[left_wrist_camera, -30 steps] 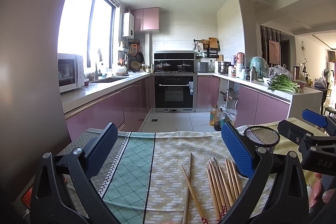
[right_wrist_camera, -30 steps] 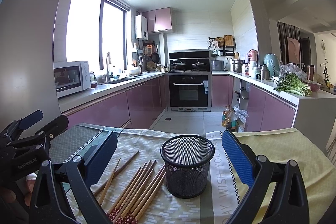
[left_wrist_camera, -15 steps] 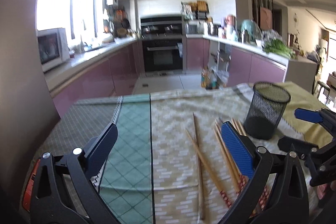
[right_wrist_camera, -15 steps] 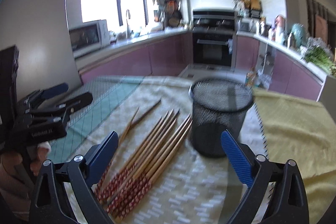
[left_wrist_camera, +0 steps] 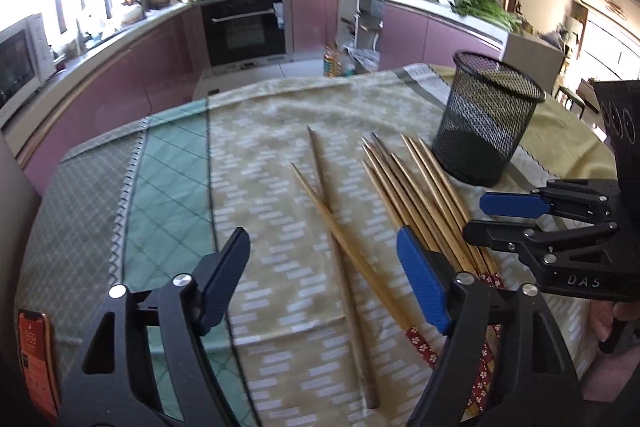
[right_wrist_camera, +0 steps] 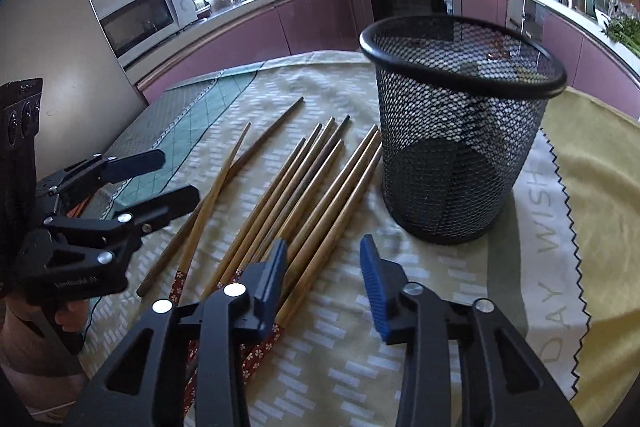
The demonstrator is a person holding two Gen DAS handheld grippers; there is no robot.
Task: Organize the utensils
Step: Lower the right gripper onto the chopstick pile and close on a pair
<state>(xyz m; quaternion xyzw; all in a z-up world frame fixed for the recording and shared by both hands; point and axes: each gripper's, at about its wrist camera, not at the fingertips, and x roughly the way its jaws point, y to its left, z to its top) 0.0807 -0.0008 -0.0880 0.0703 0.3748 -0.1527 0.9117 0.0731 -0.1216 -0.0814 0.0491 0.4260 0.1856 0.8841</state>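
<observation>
Several wooden chopsticks with red patterned ends lie in a bundle [left_wrist_camera: 416, 187] [right_wrist_camera: 304, 187] on the cloth, left of an upright, empty black mesh cup [left_wrist_camera: 488, 131] [right_wrist_camera: 452, 147]. Two more chopsticks [left_wrist_camera: 332, 211] [right_wrist_camera: 224, 179] lie crossed further left. My left gripper [left_wrist_camera: 320, 247] [right_wrist_camera: 180, 175] hovers over the crossed pair; its jaws are closing, and the pads touch nothing. My right gripper [right_wrist_camera: 323, 247] [left_wrist_camera: 476, 215] is over the bundle's right edge. Its jaws are closing and stand narrow, with the outer sticks below the gap and not pinched.
A phone in an orange-red case [left_wrist_camera: 34, 355] lies at the table's left edge. The patterned beige and green cloth [left_wrist_camera: 168, 187] covers the table, with a yellow cloth [right_wrist_camera: 580, 155] to the right. Beyond the far edge are pink kitchen cabinets and an oven.
Both grippers tipped downward and sank toward the chopsticks. Both sets of jaws narrowed, the right far more. The chopsticks and the cup have not moved.
</observation>
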